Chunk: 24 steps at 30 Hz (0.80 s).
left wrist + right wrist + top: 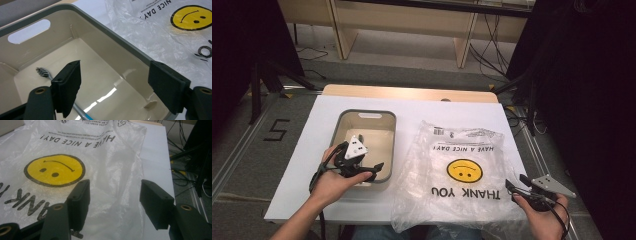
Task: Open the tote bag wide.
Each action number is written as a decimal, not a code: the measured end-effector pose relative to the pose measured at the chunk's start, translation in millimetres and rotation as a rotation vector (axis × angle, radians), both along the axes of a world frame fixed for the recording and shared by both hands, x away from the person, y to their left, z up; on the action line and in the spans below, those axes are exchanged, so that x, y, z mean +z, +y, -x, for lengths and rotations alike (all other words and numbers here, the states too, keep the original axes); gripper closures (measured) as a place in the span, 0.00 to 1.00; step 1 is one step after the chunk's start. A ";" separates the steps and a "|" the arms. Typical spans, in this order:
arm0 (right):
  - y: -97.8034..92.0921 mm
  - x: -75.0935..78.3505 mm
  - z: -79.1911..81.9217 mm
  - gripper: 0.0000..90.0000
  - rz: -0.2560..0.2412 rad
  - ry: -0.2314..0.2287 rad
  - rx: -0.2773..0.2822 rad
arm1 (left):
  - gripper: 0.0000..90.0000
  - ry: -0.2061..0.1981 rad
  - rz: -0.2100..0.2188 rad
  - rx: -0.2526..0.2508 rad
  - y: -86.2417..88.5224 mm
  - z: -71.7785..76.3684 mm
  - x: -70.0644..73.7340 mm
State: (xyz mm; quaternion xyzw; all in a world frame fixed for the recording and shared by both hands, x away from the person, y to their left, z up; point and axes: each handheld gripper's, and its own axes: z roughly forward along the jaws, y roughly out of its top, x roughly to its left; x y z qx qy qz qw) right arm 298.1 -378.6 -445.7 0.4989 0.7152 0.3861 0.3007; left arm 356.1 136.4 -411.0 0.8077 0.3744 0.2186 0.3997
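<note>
The left claw (115, 92) hangs wide open over the beige bin (120, 40), above a toothbrush (44, 73) lying flat on the bin's floor. It is the only item I can see in there. Lying so flat, the thin handle could slip from the pads, or a jaw could catch the bin's wall on the way down. The right claw (113, 202), also wide and empty, hovers at the near right edge of the smiley-face plastic bag (462, 165), which lies flattened on the desk (312, 150) beside the bin. The slick film may bunch or slide rather than open.
</note>
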 end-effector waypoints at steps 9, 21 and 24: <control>-1.5 -2.7 -0.8 0.45 0.001 0.035 -0.015 | 0.29 -0.003 -0.005 -0.004 -1.6 1.2 0.7; -14.4 0.1 -5.6 0.42 0.000 0.124 -0.070 | 0.32 -0.033 0.005 -0.067 -17.2 18.2 17.4; -13.7 -3.9 -11.7 0.45 0.010 0.166 -0.035 | 0.34 -0.031 0.003 -0.109 -29.0 26.8 22.2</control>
